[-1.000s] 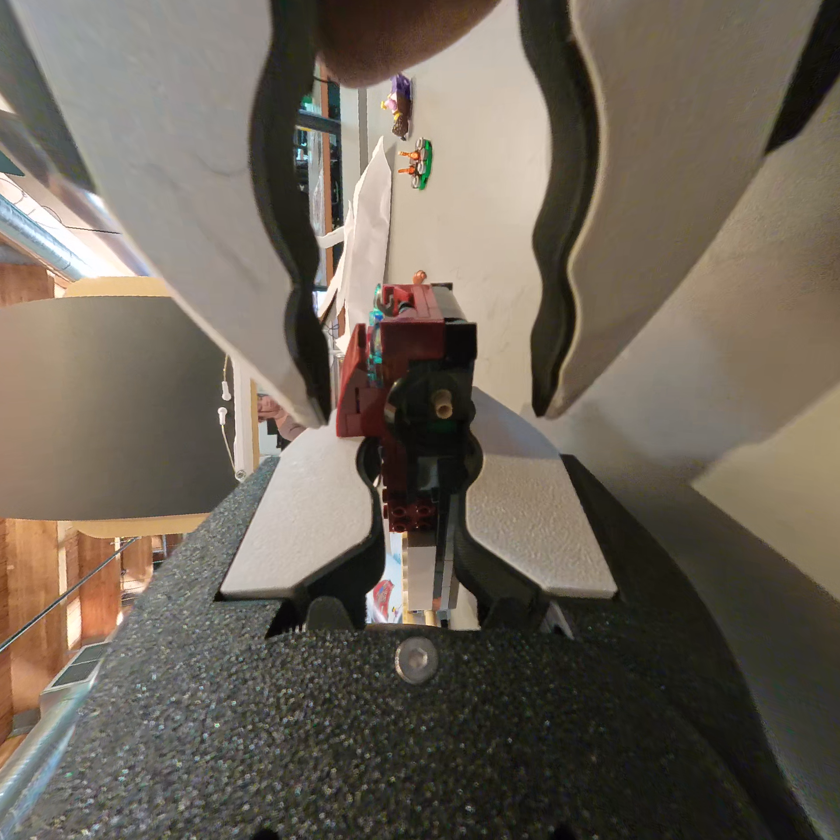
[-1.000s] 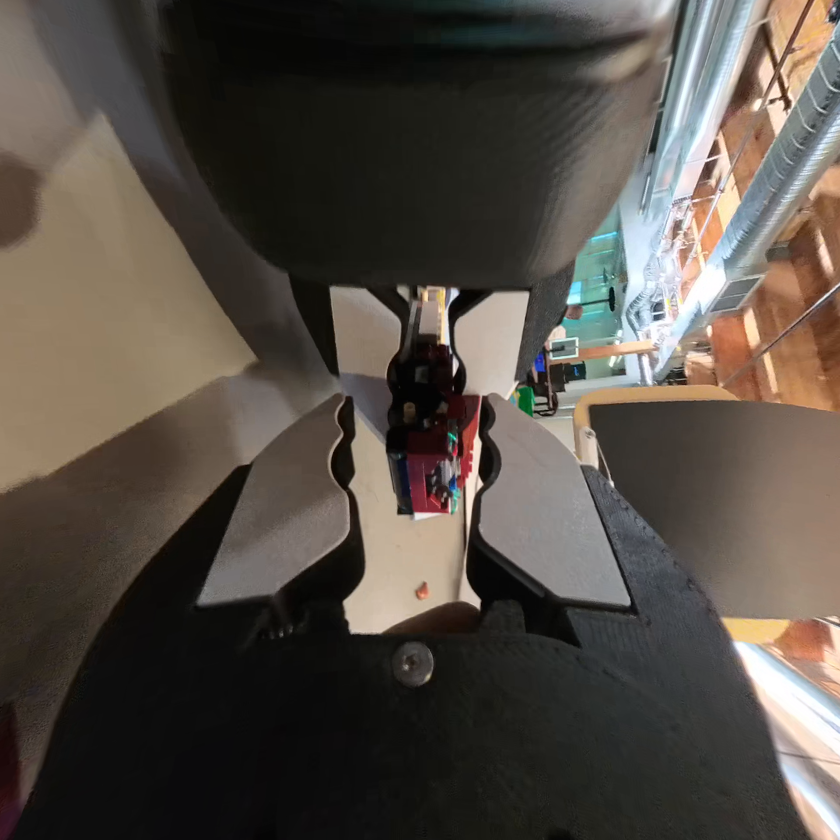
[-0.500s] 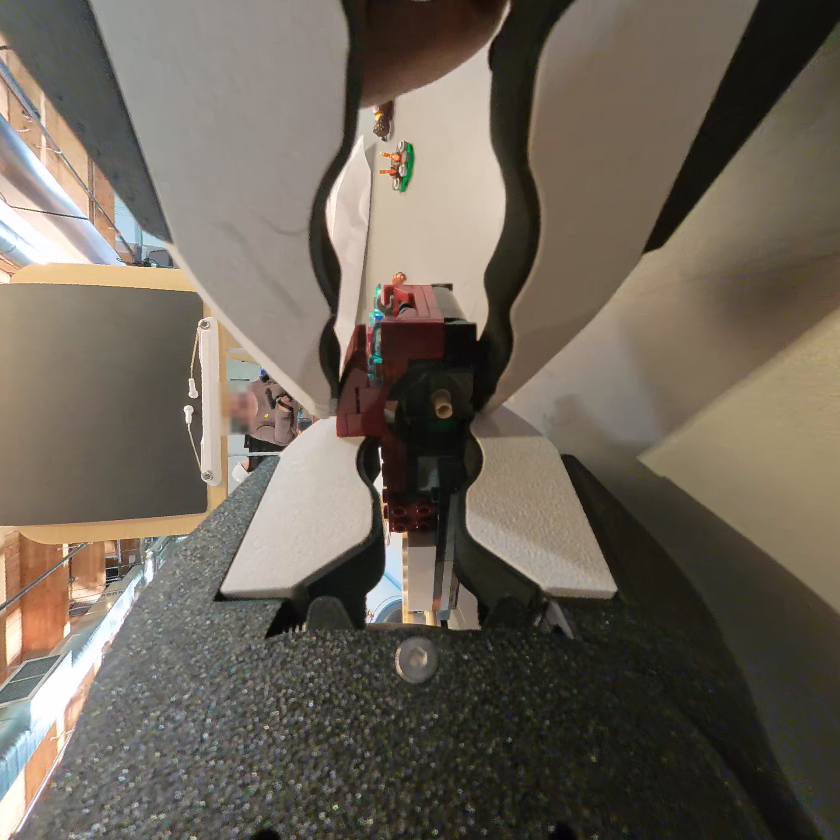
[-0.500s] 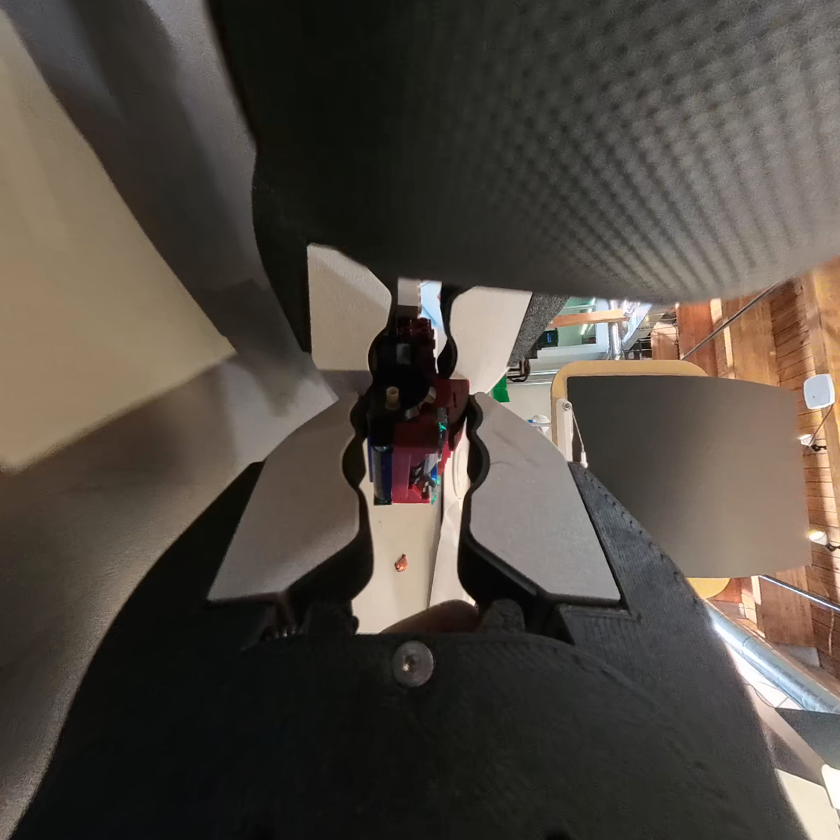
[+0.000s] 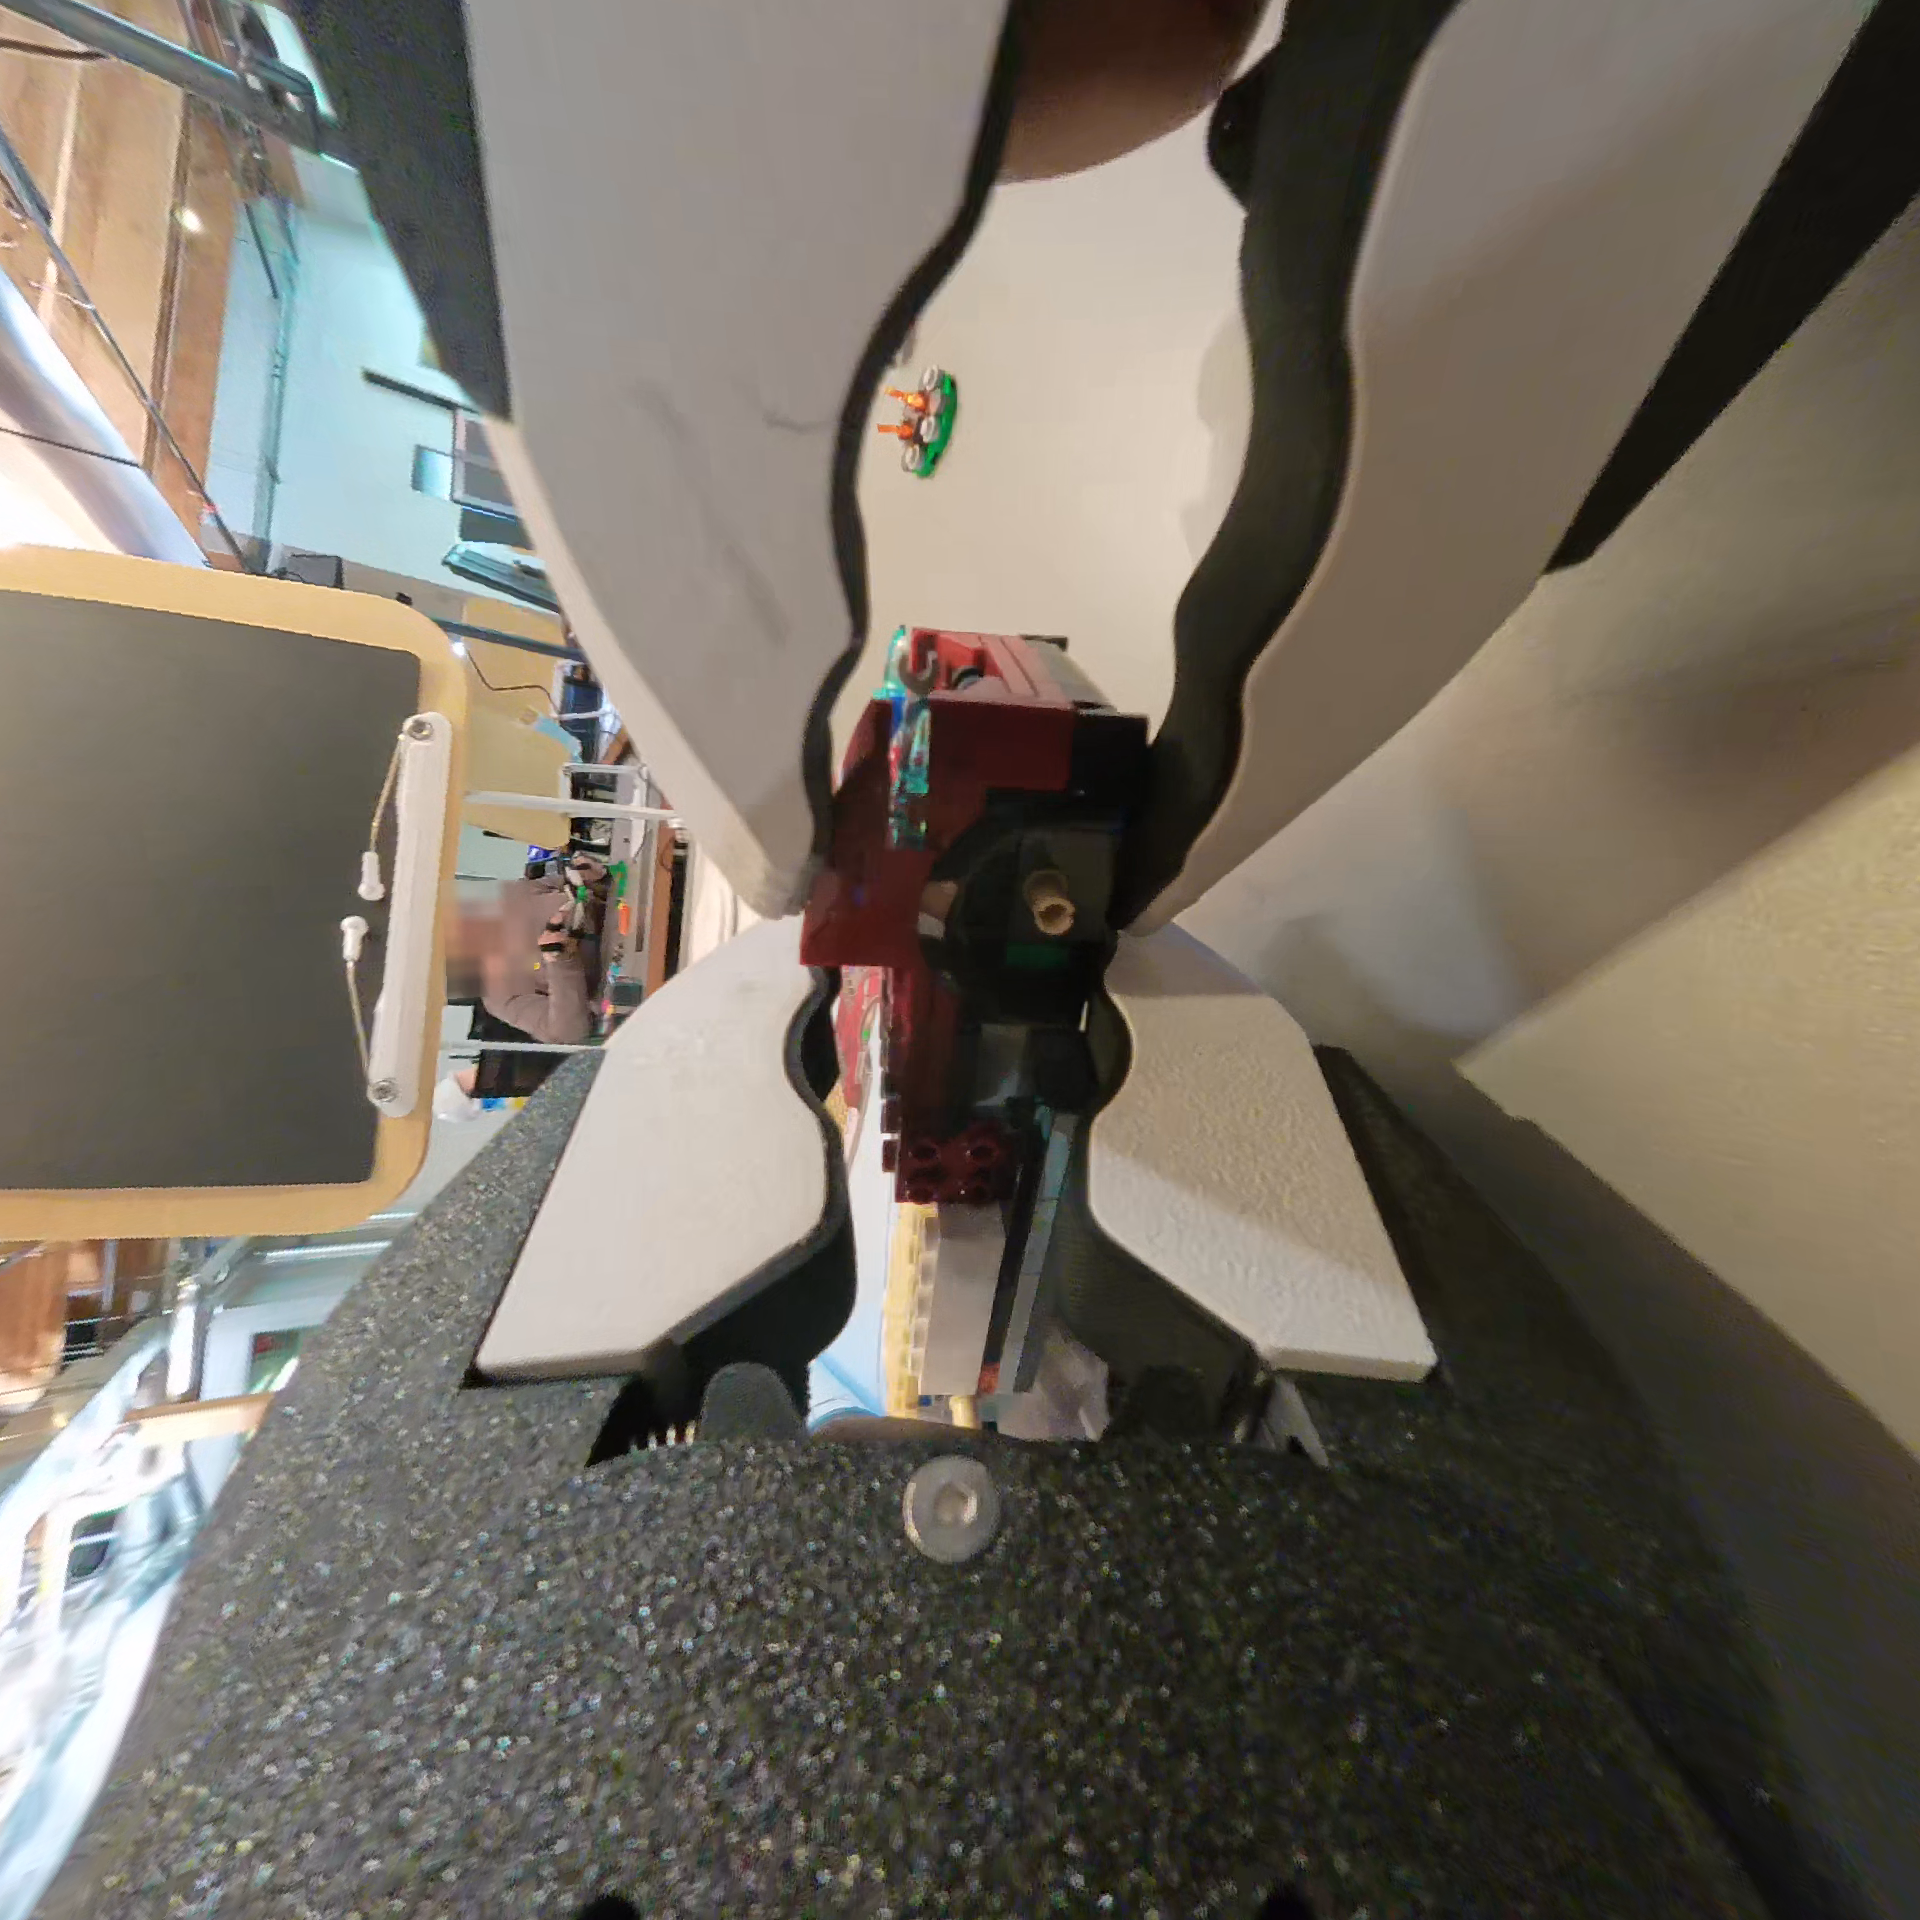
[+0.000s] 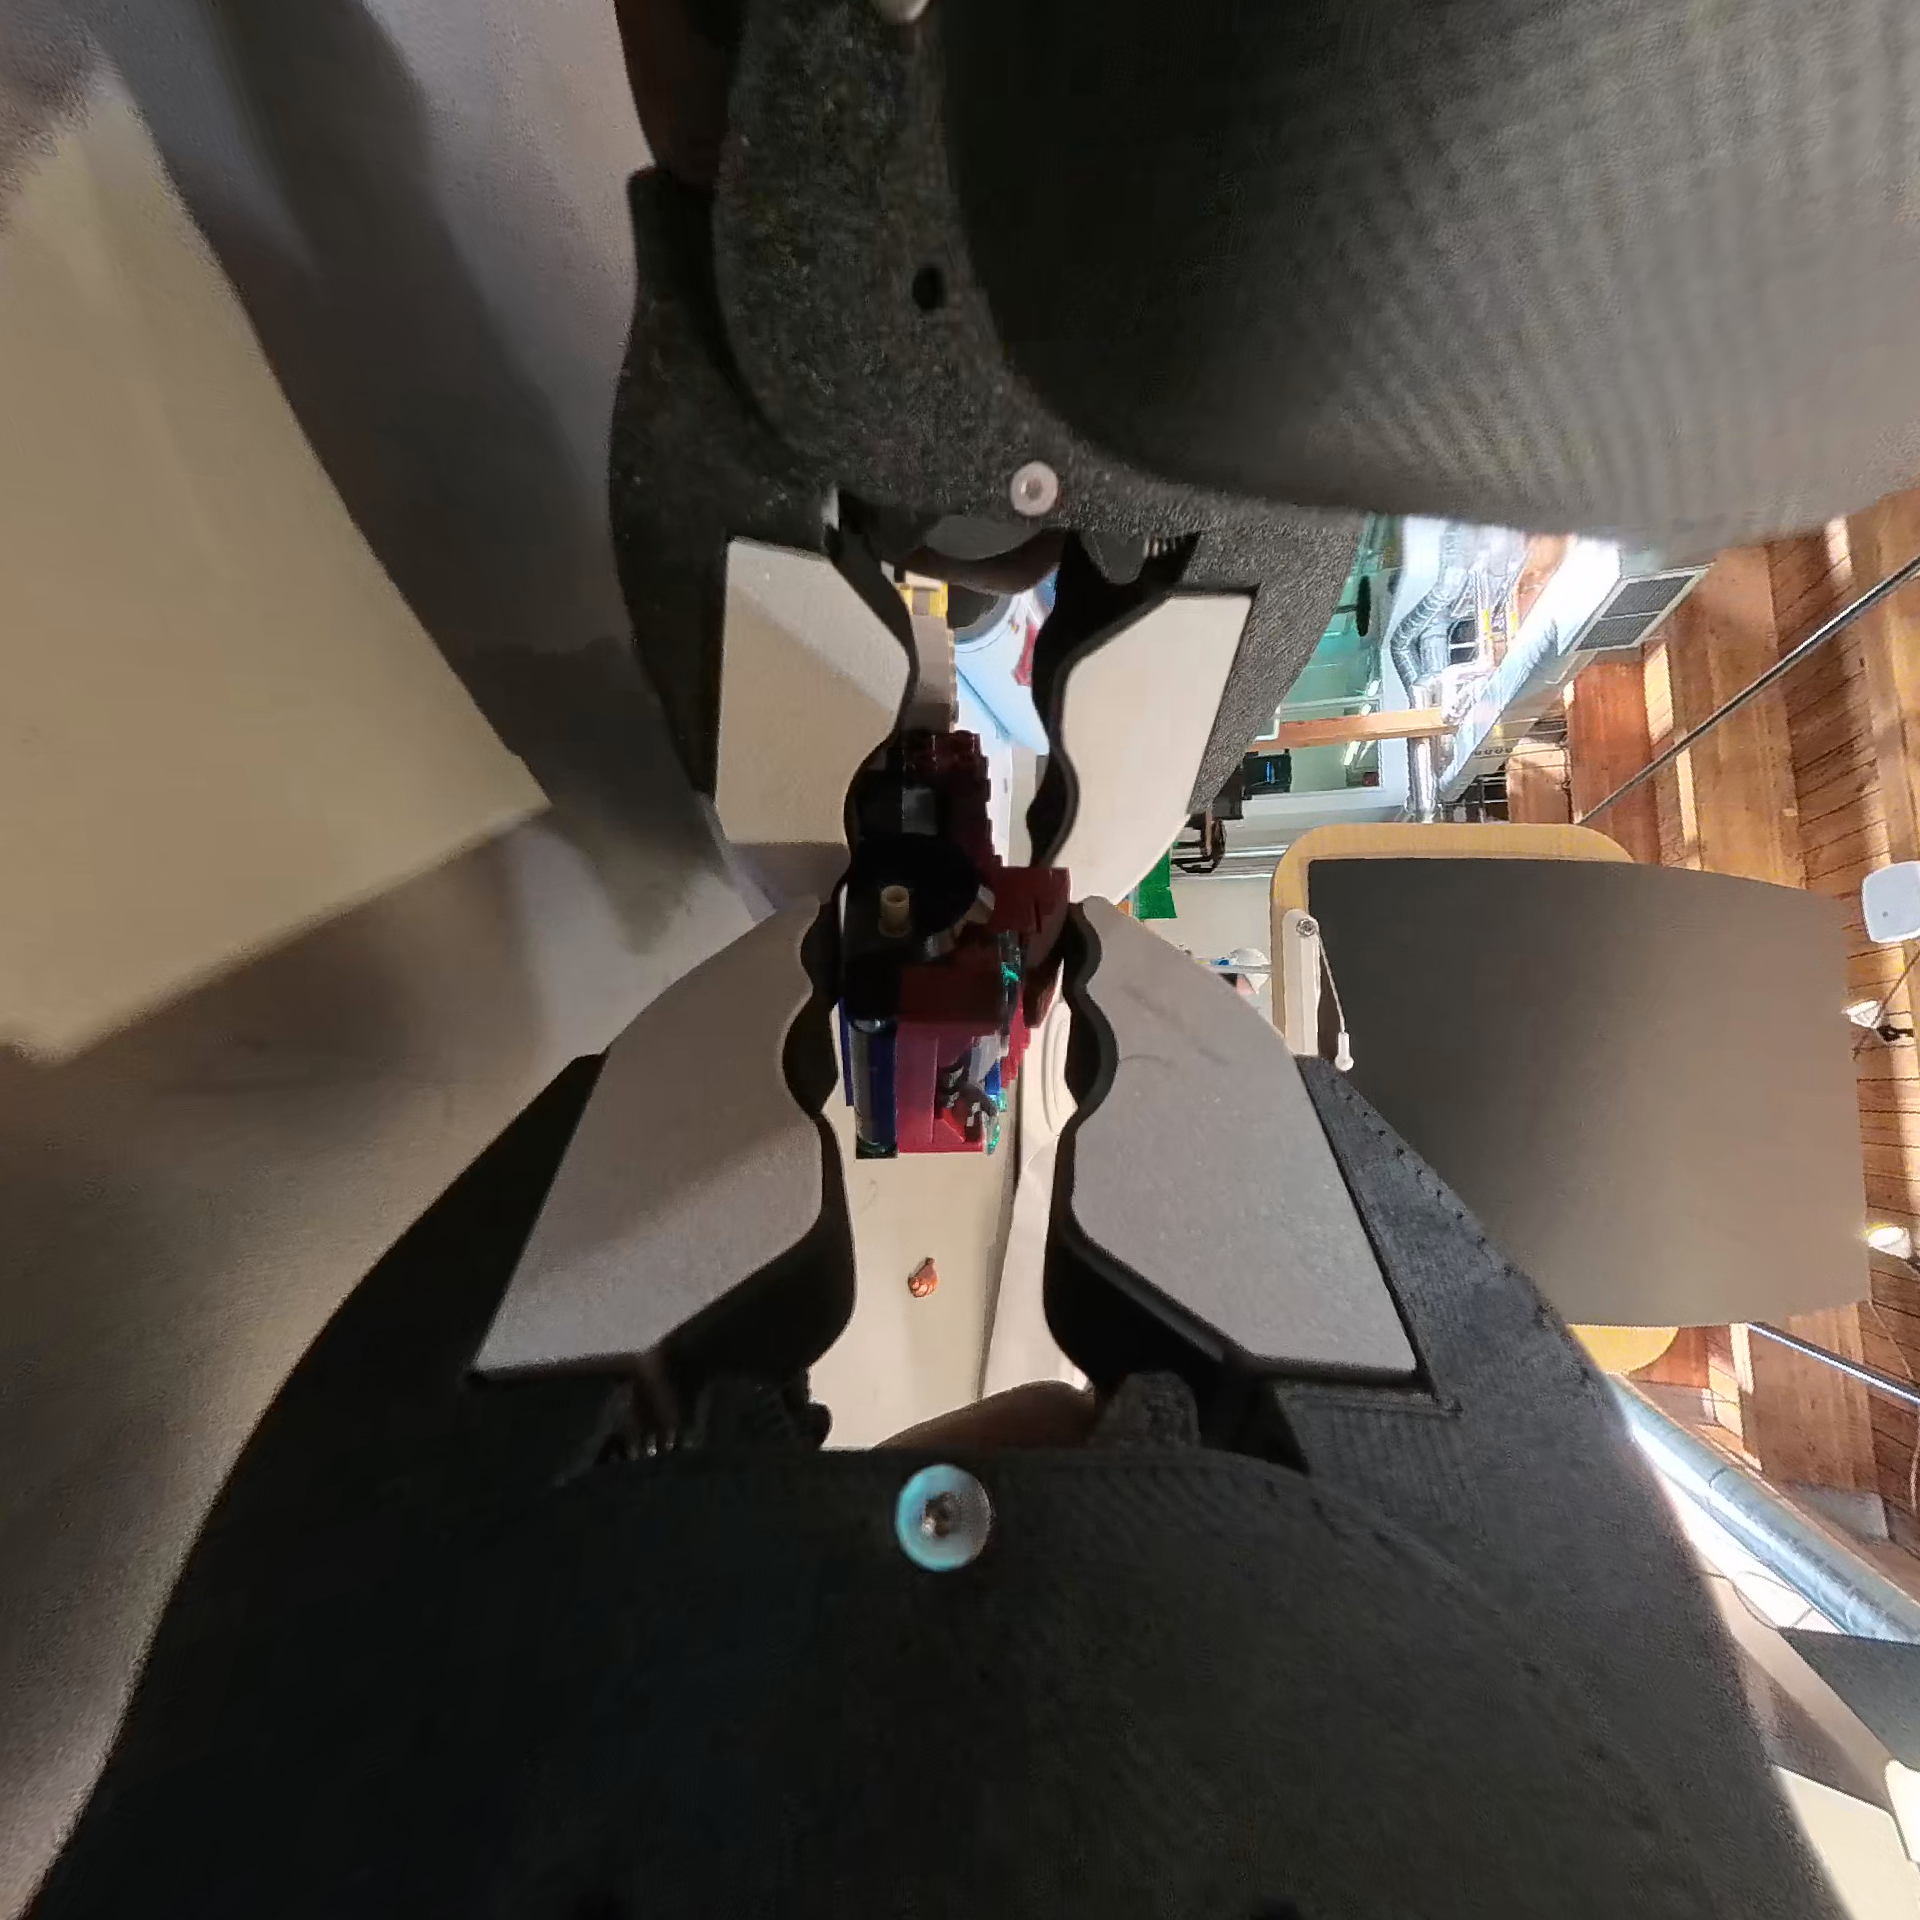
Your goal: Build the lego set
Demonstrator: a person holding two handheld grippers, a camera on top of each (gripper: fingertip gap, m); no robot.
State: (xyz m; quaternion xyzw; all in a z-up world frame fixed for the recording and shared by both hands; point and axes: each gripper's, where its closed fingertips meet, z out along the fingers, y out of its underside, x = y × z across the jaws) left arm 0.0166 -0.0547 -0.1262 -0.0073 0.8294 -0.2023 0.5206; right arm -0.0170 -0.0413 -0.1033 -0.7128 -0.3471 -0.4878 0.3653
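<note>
Both grippers, left and right, have speckled black bodies, one silver screw each, pale grey fingers edged with wavy, seemingly rubber, black pads.

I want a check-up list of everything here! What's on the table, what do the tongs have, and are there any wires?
Surface: white table, seen tipped sideways.
Job's things: one dark red and black brick model, held up between both tongs.
Clutter: a small green round piece with orange bits and a tiny orange piece lie on the table.
Grippers: right tongs press on the model from both sides. Left tongs stand around its other end, with a gap beside one finger.
Cables: thin white cords with toggles hang on a dark panel.
Surroundings: wooden wall, silver duct, a person far off.
</note>
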